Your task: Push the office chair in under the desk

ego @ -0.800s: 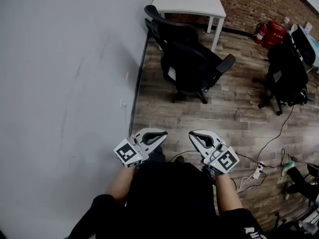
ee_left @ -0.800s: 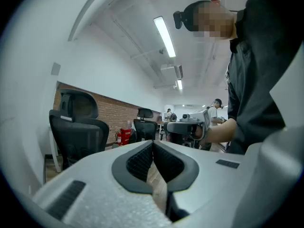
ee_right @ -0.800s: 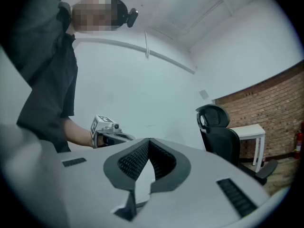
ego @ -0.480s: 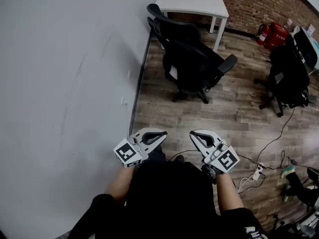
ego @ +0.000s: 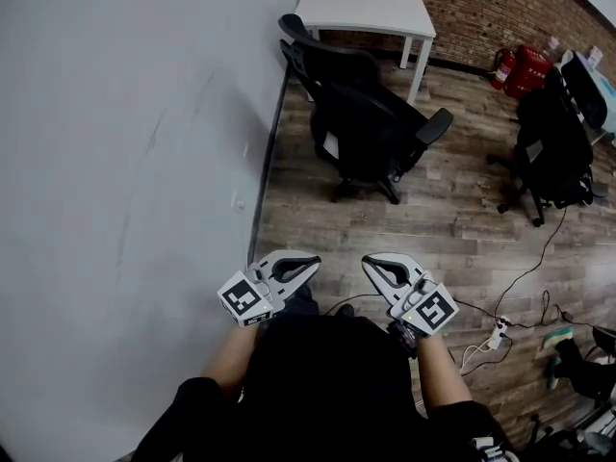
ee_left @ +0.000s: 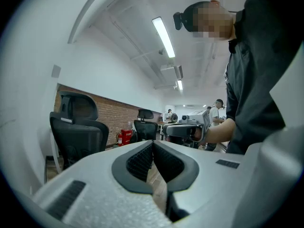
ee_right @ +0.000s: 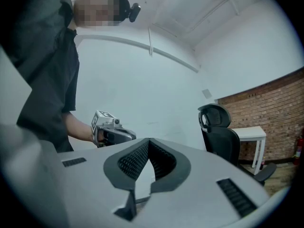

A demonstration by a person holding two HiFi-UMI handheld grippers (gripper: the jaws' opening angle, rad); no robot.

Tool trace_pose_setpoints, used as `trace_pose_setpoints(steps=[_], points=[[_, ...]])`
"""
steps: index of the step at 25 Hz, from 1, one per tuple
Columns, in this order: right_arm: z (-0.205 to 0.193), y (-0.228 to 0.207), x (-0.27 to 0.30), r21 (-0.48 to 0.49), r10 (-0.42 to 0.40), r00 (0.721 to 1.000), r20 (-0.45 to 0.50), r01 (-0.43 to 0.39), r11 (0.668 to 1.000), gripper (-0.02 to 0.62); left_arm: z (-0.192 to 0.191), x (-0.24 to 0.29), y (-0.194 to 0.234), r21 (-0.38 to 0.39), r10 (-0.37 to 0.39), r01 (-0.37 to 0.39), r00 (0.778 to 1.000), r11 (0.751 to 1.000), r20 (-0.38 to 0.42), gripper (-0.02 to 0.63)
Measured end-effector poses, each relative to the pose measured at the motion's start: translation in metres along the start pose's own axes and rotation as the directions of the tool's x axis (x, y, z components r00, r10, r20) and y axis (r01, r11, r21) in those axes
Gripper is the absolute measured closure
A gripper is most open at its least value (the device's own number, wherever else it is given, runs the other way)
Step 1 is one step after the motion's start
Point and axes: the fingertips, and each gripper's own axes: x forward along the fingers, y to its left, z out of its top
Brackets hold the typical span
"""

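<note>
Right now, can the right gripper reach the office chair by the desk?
Probably not from here: the right gripper sits shut near the person's body, with open floor between it and the office chair. Nothing seems in the way.

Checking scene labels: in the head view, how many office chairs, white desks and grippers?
Office chairs: 2
White desk: 1
Grippers: 2 (left gripper, right gripper)
Total: 5

Far ahead of me, the black office chair (ego: 361, 123) is standing upright, pulled out just near of the white desk (ego: 366, 8), its high back facing the desk's left end, seat pointing near-right.
</note>
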Motion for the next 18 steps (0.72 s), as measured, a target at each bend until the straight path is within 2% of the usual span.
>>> trace_pose_setpoints(steps=[8,18], points=[[-0.0047,-0.0073,-0.0054,0.003,-0.034,0.999,-0.016,0.034,0.999,0.589,-0.0012,0.0006,-0.0005,-0.012,-0.002,0.002,1.0,1.0,-0.005,0.59],[-0.0102,-0.0069,0.0008,0.017,-0.03,0.999,-0.025,0.03,0.999,0.589,-0.0048,-0.0081,0.005,-0.005,0.019,-0.019,1.0,1.0,-0.014,0.589]])
